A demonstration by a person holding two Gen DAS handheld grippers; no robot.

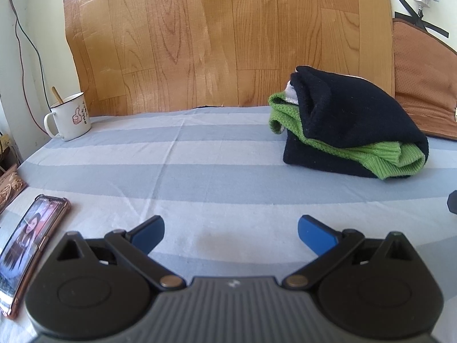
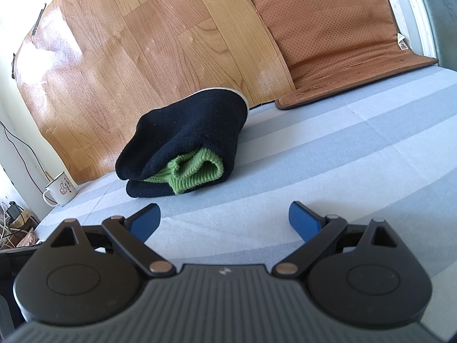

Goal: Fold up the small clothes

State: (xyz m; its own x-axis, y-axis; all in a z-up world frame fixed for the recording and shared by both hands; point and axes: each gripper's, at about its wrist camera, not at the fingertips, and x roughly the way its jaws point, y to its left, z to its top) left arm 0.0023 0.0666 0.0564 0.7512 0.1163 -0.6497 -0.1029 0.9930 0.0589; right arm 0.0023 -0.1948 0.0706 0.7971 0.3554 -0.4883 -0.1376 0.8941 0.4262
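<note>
Evidently soft and light, the folded navy-and-green knit garment [image 2: 182, 148] near the striped bed sheet's [image 2: 328, 157] back edge suits an edge pinch, while the left gripper [image 1: 230, 233] and right gripper [image 2: 224, 220] gape wide, empty.

We see a blue-and-white striped cloth [image 1: 200, 154] covering the near surface. A wood-grain sheet [image 1: 217, 37] leans against the pale far wall [image 1: 25, 43], a brown perforated mat [image 2: 337, 37] to its right. Sunlight glares on the sheet's left side.
</note>
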